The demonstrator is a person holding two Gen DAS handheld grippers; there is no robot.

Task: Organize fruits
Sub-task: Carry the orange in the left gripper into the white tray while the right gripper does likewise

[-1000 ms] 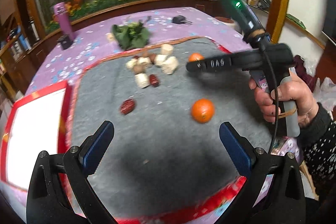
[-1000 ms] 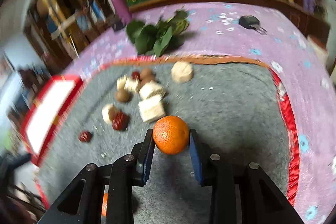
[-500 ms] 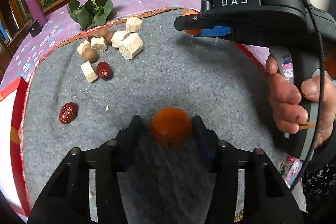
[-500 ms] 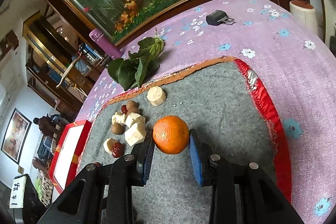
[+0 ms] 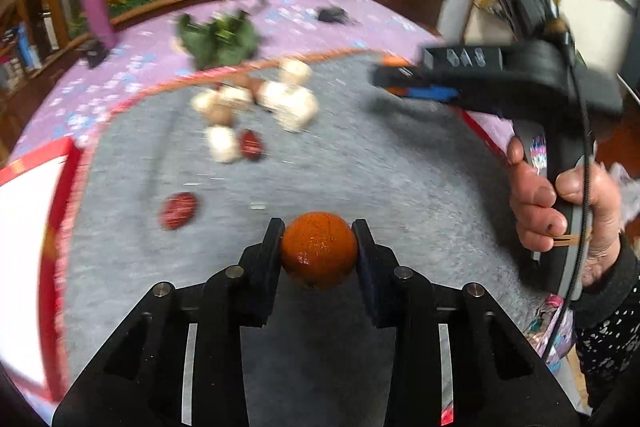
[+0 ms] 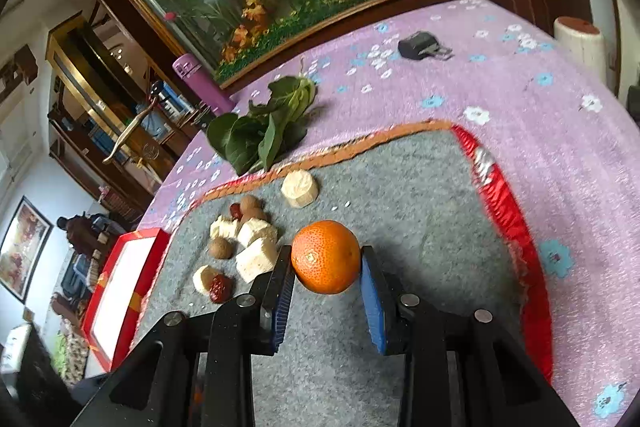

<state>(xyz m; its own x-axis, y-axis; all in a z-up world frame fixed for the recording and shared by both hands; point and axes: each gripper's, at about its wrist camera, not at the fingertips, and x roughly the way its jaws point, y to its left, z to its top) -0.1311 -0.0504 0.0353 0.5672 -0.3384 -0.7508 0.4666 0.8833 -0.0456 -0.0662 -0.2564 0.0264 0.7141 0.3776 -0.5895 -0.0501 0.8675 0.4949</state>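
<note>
Sitting between pads — orange (image 5: 318, 249) in left tool (image 5: 318, 247), tangerine (image 6: 325, 256) in right tool (image 6: 327, 277)

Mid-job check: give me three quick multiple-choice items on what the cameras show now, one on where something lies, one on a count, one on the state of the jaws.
1. Where do the green leaves lie?
A. on the purple cloth beyond the grey mat
B. in the red-rimmed tray
C. between the right jaws

2. How many oranges are held in all?
A. none
B. one
C. two

3. How does the left gripper stand?
A. wide open over a date
B. shut on an orange
C. out of view

Answers: 1 A, the leaves sit past the grey mat and its border. 2 C, the left orange and the right orange each sit between jaws. 3 B, both jaws press the fruit's sides.
</note>
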